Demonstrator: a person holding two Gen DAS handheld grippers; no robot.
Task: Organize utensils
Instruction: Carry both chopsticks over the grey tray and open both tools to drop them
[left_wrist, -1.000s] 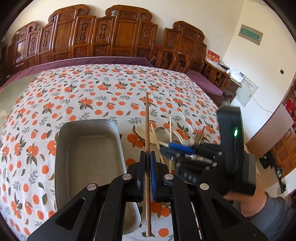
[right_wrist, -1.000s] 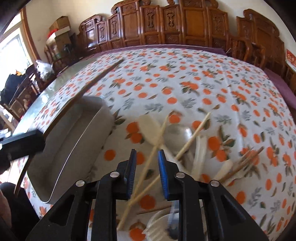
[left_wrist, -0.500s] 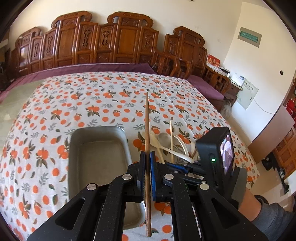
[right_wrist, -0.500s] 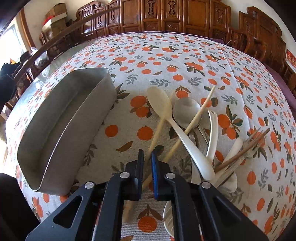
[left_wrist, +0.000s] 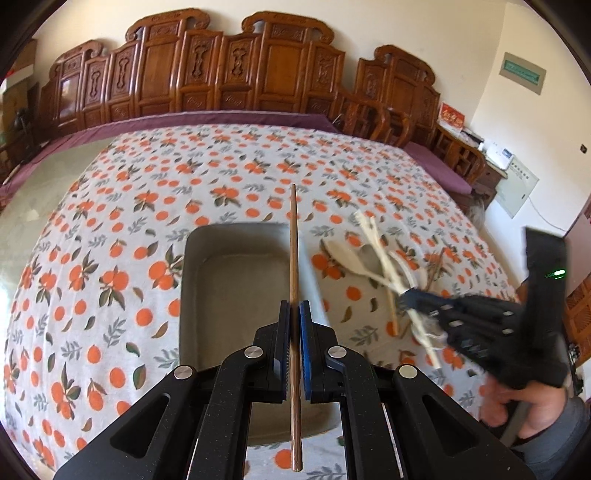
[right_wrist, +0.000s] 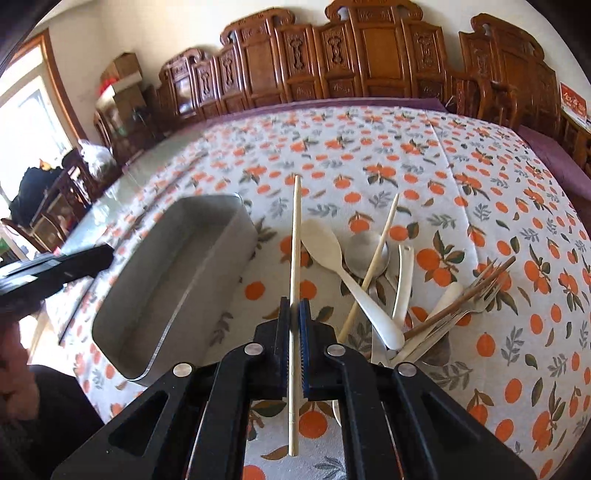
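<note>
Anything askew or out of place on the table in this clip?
Only the unsorted utensils: spoons, forks and chopsticks lie crossed in a loose heap on the cloth beside the metal tray, which looks empty. The left claw holds a dark chopstick, the right claw a pale chopstick. No damage or spills.

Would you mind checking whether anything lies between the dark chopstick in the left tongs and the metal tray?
Nothing visible does. The left tongs are shut on the dark chopstick, which hangs over the tray's right side. The tray looks empty; the utensil pile lies on the cloth to its right.

Carved wooden chairs (left_wrist: 236, 70) along cream wall (left_wrist: 424, 33), bright window (right_wrist: 26, 122) left.
</note>
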